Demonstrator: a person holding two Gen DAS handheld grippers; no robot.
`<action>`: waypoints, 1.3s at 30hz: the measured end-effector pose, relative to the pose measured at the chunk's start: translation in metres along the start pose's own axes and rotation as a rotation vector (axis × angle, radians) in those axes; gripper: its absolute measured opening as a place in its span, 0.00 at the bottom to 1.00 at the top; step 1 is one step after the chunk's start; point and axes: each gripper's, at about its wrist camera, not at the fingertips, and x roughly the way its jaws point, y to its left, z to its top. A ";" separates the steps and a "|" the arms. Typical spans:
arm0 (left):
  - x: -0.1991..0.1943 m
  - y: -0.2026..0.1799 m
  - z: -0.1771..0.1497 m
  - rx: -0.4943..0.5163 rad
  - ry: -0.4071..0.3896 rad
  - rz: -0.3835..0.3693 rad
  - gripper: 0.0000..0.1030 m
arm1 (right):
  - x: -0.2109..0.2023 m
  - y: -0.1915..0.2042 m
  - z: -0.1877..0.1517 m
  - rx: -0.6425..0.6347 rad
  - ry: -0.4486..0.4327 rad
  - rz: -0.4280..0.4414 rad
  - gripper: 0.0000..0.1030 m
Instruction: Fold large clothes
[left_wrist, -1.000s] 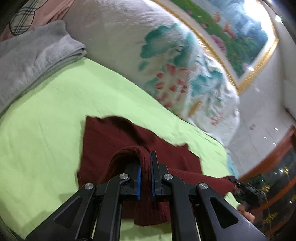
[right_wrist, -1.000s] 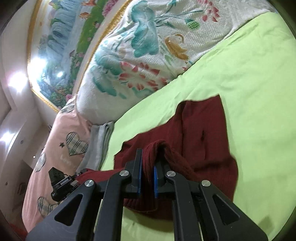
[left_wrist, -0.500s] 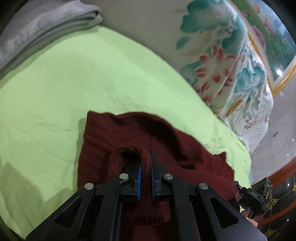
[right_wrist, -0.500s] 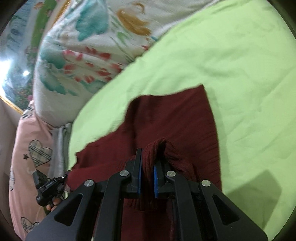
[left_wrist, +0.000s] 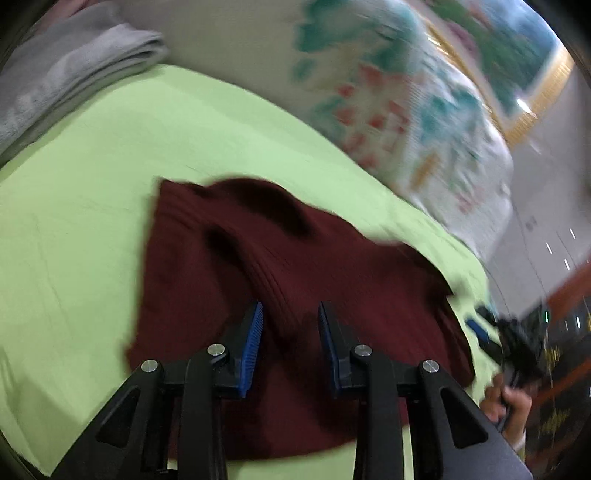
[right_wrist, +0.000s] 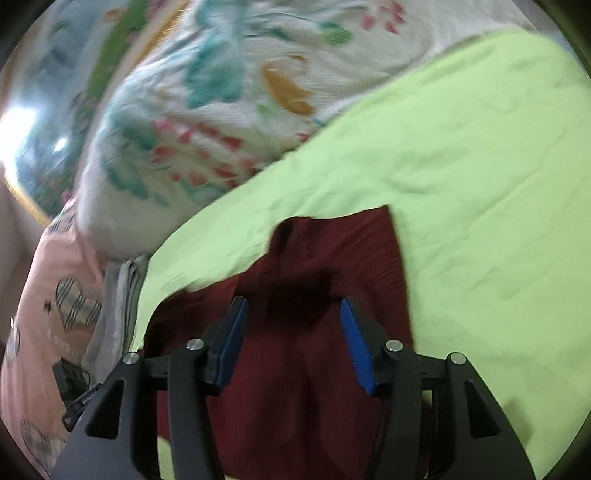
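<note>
A dark red ribbed knit garment (left_wrist: 295, 280) lies folded on the light green bed sheet (left_wrist: 110, 184). My left gripper (left_wrist: 290, 314) is open just above it, with nothing between its blue pads. In the right wrist view the same garment (right_wrist: 332, 266) lies on the sheet (right_wrist: 480, 184), and my right gripper (right_wrist: 291, 310) is open above it and holds nothing. The right gripper and the hand that holds it show at the right edge of the left wrist view (left_wrist: 517, 339). Both views are blurred by motion.
A white quilt with a floral print (left_wrist: 388, 92) is piled along the far side of the bed. A folded grey towel (left_wrist: 66, 81) lies at the left. A pink pillow with checked hearts (right_wrist: 55, 295) lies beside it. A framed painting (left_wrist: 517, 44) hangs on the wall.
Both grippers have opened and let go of the red garment's folded edge, which has dropped flat onto the garment. Both grippers have pulled back a little.
</note>
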 end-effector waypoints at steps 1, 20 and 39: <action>0.002 -0.010 -0.007 0.029 0.021 -0.016 0.29 | 0.001 0.011 -0.006 -0.045 0.019 0.016 0.52; 0.074 0.030 0.053 -0.014 0.078 0.045 0.02 | 0.077 -0.015 0.007 -0.010 0.114 0.005 0.34; -0.031 0.011 -0.043 -0.134 0.008 0.009 0.32 | 0.004 0.019 -0.058 0.001 0.071 0.031 0.33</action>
